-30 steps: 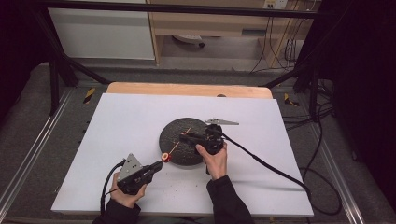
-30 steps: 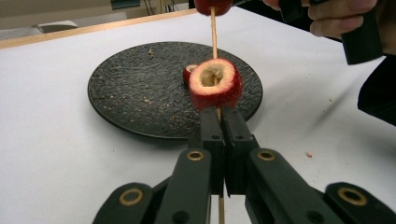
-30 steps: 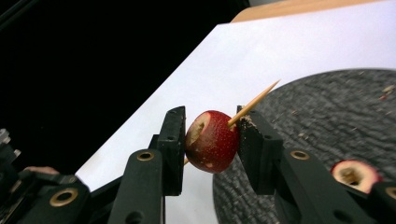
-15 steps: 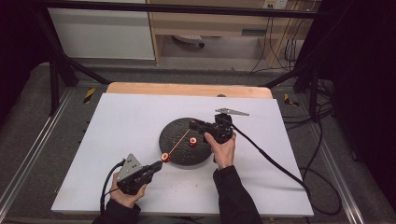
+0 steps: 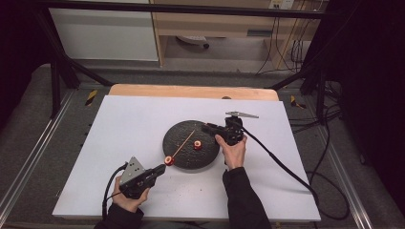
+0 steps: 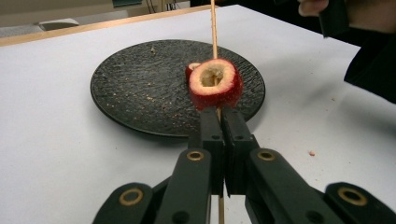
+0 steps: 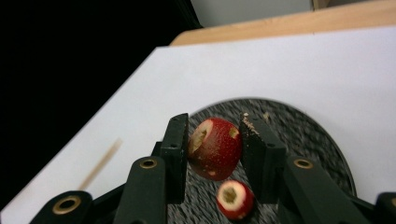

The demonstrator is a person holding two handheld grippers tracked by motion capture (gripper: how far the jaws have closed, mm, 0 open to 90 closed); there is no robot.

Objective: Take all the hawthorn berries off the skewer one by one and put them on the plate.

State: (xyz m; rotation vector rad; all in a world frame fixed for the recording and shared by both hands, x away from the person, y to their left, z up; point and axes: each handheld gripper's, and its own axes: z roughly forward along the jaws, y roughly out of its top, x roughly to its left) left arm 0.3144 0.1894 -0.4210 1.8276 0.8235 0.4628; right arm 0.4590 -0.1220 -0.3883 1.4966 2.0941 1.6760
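Left gripper (image 6: 219, 135) clamped a skewer (image 6: 214, 28) carrying one fruit piece (image 6: 215, 84); right gripper (image 7: 215, 149) pinched another red piece (image 7: 215, 148) above the plate (image 5: 179, 143).

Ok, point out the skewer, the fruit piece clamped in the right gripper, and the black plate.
skewer (image 6: 214, 28), left gripper view, bare stick above the threaded piece.
fruit piece (image 7: 215, 148), right gripper view, red skin between the jaws.
black plate (image 5: 177, 133), high view, bare far-left part of its surface.
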